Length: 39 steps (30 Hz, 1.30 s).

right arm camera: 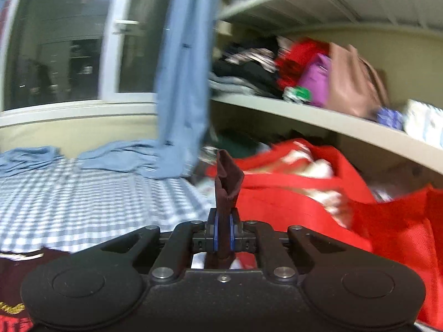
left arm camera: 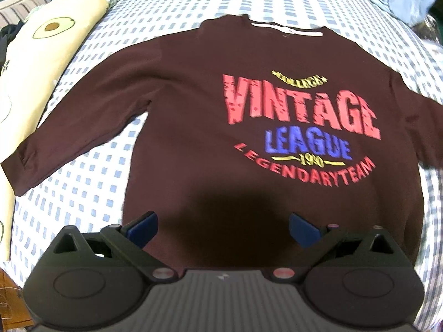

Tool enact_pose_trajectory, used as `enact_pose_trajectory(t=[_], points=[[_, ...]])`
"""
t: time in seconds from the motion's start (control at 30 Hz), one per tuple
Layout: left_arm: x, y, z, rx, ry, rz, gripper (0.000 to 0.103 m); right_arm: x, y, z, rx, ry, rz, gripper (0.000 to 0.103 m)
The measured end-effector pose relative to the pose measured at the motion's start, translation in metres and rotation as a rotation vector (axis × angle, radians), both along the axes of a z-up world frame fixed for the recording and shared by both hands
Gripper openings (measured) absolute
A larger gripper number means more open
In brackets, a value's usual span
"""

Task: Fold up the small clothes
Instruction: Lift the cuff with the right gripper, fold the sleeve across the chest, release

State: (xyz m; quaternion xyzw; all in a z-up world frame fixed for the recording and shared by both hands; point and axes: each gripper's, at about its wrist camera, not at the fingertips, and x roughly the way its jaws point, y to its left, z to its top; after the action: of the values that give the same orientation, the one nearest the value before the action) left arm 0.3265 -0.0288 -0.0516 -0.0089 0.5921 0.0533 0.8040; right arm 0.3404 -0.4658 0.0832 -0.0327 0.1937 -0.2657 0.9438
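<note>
Left wrist view: dark maroon long-sleeved knit shirt [left arm camera: 193,105] with printed lettering lies flat on blue-and-white checked bedsheet [left arm camera: 83,188]; left gripper [left arm camera: 223,228] jaws wide apart above hem. Right gripper [right arm camera: 223,233] clamped on maroon sleeve fold, lifted, facing cream shelves [right arm camera: 318,116], red fabric bag [right arm camera: 318,193]

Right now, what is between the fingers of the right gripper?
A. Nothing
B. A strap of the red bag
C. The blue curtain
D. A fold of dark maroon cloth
D: the right gripper is shut on a strip of dark maroon cloth, which stands up between its blue pads.
</note>
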Motion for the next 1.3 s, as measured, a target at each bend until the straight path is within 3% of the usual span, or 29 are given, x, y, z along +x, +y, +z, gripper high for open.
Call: enact_pose_trajectory(t=[0.17, 0.3, 0.47, 0.67, 0.7, 0.73, 0.77, 0.97, 1.03, 1.1, 1.2, 1.3], points=[[0.008, 0.028, 0.001, 0.002, -0.013, 0.032, 0.102, 0.011, 0.088, 0.004, 0.027, -0.026, 0.184, 0.007], [0.014, 0.048, -0.002, 0.0, -0.012, 0.059, 0.102, 0.025, 0.167, -0.011, -0.013, 0.018, 0.351, 0.007], [0.018, 0.069, -0.004, 0.001, -0.009, 0.082, 0.102, 0.044, 0.245, -0.056, -0.055, 0.141, 0.515, 0.007], [0.03, 0.082, -0.011, -0.012, -0.001, 0.076, 0.102, 0.064, 0.302, -0.133, -0.114, 0.392, 0.634, 0.009], [0.033, 0.083, -0.013, -0.017, 0.0, 0.07, 0.102, 0.06, 0.309, -0.146, -0.119, 0.422, 0.646, 0.012], [0.036, 0.083, -0.015, -0.02, 0.0, 0.063, 0.102, 0.063, 0.313, -0.154, -0.113, 0.468, 0.663, 0.026], [0.039, 0.082, -0.018, -0.024, 0.0, 0.054, 0.102, 0.064, 0.316, -0.16, -0.094, 0.5, 0.674, 0.045], [0.068, 0.056, -0.036, -0.047, -0.001, -0.012, 0.102, 0.03, 0.282, -0.162, 0.034, 0.465, 0.605, 0.094], [0.081, 0.036, -0.041, -0.054, 0.013, -0.044, 0.102, 0.017, 0.253, -0.159, 0.107, 0.426, 0.549, 0.102], [0.093, 0.015, -0.04, -0.068, -0.006, -0.07, 0.102, 0.003, 0.219, -0.159, 0.161, 0.394, 0.487, 0.102], [0.109, -0.022, -0.042, -0.061, -0.044, -0.115, 0.102, -0.016, 0.168, -0.166, 0.15, 0.38, 0.349, 0.102], [0.123, -0.052, -0.052, -0.046, -0.048, -0.137, 0.102, -0.02, 0.127, -0.185, 0.117, 0.438, 0.184, 0.102]])
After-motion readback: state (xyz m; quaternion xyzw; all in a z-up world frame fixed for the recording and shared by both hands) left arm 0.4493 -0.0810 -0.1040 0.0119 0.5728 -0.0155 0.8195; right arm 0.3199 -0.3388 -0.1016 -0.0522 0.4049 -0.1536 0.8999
